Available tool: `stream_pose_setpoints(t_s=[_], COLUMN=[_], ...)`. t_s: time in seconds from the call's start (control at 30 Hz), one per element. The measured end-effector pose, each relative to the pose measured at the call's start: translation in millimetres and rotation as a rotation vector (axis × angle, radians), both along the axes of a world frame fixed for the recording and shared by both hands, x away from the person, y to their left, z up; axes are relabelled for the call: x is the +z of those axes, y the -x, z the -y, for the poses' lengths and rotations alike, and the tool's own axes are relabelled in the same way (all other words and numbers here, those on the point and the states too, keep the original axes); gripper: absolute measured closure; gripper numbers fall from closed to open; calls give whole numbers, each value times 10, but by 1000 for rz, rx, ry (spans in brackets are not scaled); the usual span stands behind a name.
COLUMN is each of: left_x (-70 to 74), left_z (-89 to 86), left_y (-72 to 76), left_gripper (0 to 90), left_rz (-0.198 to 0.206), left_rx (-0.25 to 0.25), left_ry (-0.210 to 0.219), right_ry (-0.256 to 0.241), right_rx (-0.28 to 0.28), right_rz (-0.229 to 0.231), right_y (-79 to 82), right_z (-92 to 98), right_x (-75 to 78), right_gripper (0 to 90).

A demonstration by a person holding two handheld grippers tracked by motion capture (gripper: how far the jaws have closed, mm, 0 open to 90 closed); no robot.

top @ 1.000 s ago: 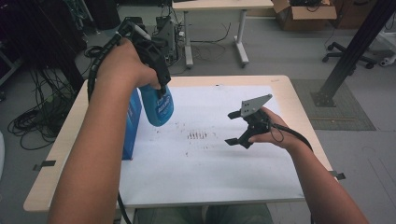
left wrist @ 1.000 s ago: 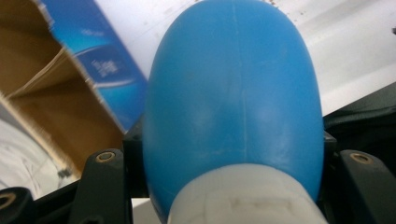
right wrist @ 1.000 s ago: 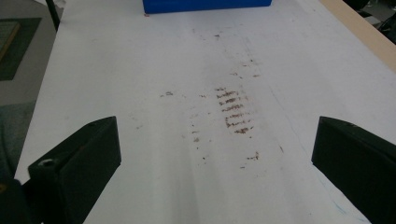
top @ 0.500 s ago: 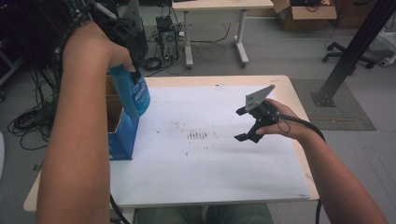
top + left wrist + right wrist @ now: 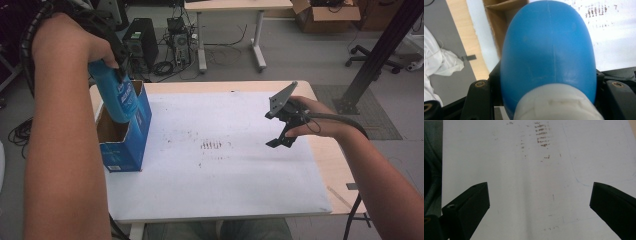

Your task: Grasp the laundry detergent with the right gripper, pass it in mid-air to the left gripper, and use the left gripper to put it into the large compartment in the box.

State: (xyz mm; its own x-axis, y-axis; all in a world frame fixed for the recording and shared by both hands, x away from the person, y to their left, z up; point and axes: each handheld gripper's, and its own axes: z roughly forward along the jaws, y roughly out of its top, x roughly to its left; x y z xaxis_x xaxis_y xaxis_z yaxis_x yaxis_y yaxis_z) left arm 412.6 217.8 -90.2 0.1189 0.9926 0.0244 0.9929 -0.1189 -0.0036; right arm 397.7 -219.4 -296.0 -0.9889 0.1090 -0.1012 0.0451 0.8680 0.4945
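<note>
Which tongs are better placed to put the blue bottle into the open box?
Left. The left tongs already hold the blue bottle above the open box; the right tongs hang open and empty over the white sheet.

The blue bottle (image 5: 117,97) hid the carton's (image 5: 122,150) far inside wall — its own base sank out of sight there — and its print was too small to read.
</note>
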Motion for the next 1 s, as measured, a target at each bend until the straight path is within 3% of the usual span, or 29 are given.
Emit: stream_pose_setpoints(t_s=[0.2,0.43,0.73,1.0], left_x=[-68,-138,-199,-375], left_z=[-183,-314,-442,-496], left_y=[-32,-45,-60,-89], left_gripper=[392,392,392,391], left_rz=[-14,-15,-7,-14], left_rx=[70,106,125,119], left_ry=[6,-1,1,7], right_ry=[24,44,54,60], right_rx=[6,5,6,10], right_rz=[1,-11,-20,-23], right_y=[2,7,-6,-4], right_z=[45,61,52,8], right_x=[59,69,56,36], right_gripper=[28,29,30,30])
